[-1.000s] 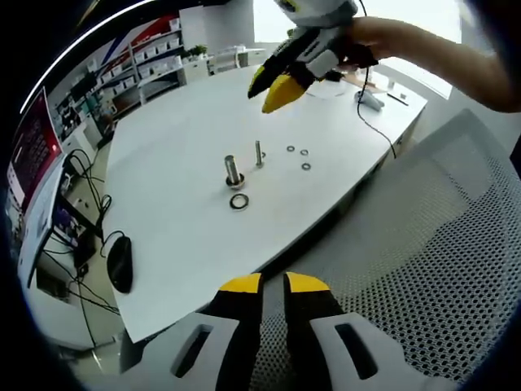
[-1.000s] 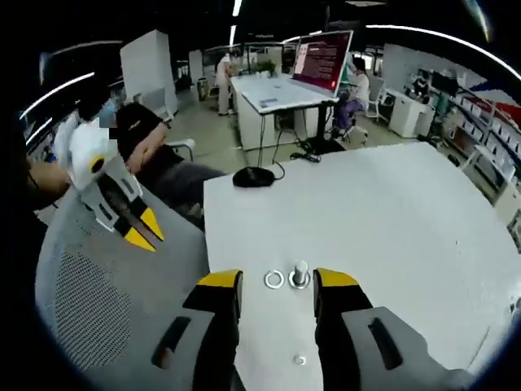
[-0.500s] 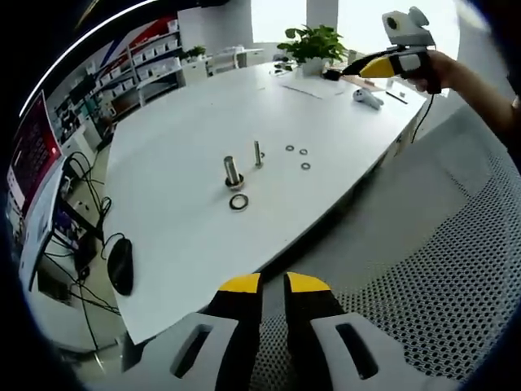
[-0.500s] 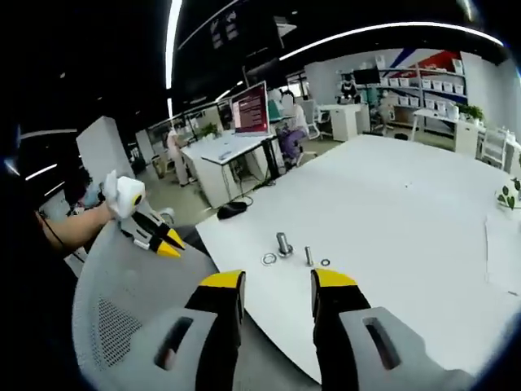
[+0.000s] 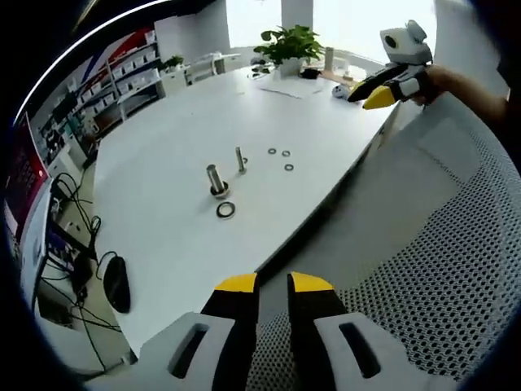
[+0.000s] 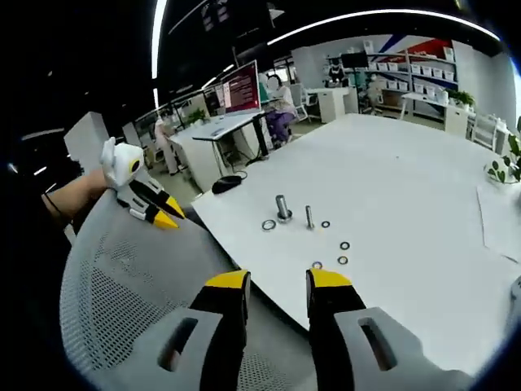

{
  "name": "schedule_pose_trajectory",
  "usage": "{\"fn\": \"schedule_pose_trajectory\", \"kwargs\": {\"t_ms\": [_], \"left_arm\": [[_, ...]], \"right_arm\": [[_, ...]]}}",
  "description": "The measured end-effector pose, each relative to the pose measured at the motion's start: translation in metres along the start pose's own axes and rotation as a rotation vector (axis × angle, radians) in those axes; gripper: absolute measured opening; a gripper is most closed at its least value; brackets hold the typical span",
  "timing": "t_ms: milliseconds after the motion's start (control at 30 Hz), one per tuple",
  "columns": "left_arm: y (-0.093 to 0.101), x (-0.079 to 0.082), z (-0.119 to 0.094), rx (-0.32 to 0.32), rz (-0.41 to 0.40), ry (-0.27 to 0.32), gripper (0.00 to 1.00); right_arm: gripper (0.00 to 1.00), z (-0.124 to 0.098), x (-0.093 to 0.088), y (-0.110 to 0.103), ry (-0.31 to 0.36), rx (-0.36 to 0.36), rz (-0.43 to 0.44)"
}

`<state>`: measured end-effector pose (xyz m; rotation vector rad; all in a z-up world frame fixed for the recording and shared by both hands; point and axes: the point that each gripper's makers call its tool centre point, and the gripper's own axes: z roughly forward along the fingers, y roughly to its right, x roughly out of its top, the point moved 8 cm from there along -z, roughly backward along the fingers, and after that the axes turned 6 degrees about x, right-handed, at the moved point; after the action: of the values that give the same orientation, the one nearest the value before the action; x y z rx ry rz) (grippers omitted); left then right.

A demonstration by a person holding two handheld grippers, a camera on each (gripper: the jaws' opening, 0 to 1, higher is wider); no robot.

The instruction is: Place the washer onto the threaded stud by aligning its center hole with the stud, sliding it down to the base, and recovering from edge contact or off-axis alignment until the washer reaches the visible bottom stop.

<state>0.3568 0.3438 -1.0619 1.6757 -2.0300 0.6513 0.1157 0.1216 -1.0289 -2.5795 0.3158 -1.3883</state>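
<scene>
On the white table a thick bolt and a thin threaded stud stand upright. A large washer lies flat just in front of the bolt, and small washers lie beyond the stud. My left gripper hangs over a mesh chair back with its jaws close together and nothing between them. In the right gripper view the bolt, stud, large washer and small washers sit ahead of my right gripper, which is open and empty, short of the table edge.
A grey mesh chair lies under both grippers. The right gripper shows at the table's far right edge, the left gripper at the left. A black mouse and cables sit near one table edge, a potted plant at another.
The right gripper has drawn back from above the bolt and washers to the table's edge, and its jaws stand a little closer. The left gripper view has barely shifted.
</scene>
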Motion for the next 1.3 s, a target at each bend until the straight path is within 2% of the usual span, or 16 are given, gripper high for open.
{"fn": "schedule_pose_trajectory", "kwargs": {"t_ms": [133,200,300,367,400,433,500,600,700,767,900,967,1000,1133,1200,1300], "left_arm": [[-0.001,0.002,0.0,-0.034,0.084,-0.023,0.2],[-0.007,-0.001,0.003,-0.039,0.125,-0.054,0.24],[-0.015,-0.003,0.008,-0.047,0.27,-0.09,0.25],[-0.024,-0.005,0.012,-0.041,0.297,-0.135,0.25],[-0.023,-0.003,0.011,-0.047,0.286,-0.16,0.25],[-0.027,-0.003,0.013,-0.062,0.312,-0.184,0.25],[-0.033,-0.001,0.016,-0.098,0.382,-0.171,0.29],[-0.043,0.0,0.025,-0.107,0.383,-0.187,0.38],[-0.054,0.001,0.036,-0.074,0.393,-0.212,0.44],[-0.062,-0.001,0.043,-0.085,0.412,-0.22,0.41],[-0.074,-0.003,0.059,-0.111,0.411,-0.23,0.39],[-0.07,-0.002,0.063,-0.145,0.43,-0.254,0.39],[-0.072,-0.005,0.071,-0.175,0.434,-0.271,0.39],[-0.073,-0.002,0.089,-0.202,0.45,-0.277,0.39],[-0.073,0.0,0.097,-0.203,0.454,-0.284,0.39],[-0.075,0.0,0.107,-0.202,0.485,-0.298,0.4]], "right_arm": [[0.3,-0.003,0.001,-0.012,0.01,-0.017,-0.009],[0.3,-0.007,0.0,-0.009,0.013,-0.079,-0.055],[0.3,-0.014,-0.003,-0.008,0.041,-0.13,-0.062],[0.3,-0.022,0.001,-0.009,0.092,-0.177,-0.059],[0.3,-0.025,0.0,-0.011,0.1,-0.181,-0.056],[0.3,-0.028,-0.001,-0.012,0.104,-0.178,-0.052],[0.3,-0.028,-0.004,-0.017,0.1,-0.155,-0.036],[0.3,-0.028,-0.008,-0.024,0.104,-0.166,-0.013],[0.3,-0.026,-0.007,-0.035,0.162,-0.14,0.066],[0.3,-0.024,-0.009,-0.039,0.154,-0.151,0.071],[0.3,-0.021,-0.009,-0.039,0.155,-0.227,0.05],[0.31,-0.019,-0.011,-0.042,0.162,-0.238,0.048],[0.31,-0.019,-0.012,-0.042,0.141,-0.239,0.037],[0.31,-0.018,-0.012,-0.039,0.153,-0.233,0.066],[0.31,-0.016,-0.014,-0.039,0.13,-0.255,0.048],[0.3,-0.016,-0.013,-0.04,0.136,-0.284,0.006]]}}
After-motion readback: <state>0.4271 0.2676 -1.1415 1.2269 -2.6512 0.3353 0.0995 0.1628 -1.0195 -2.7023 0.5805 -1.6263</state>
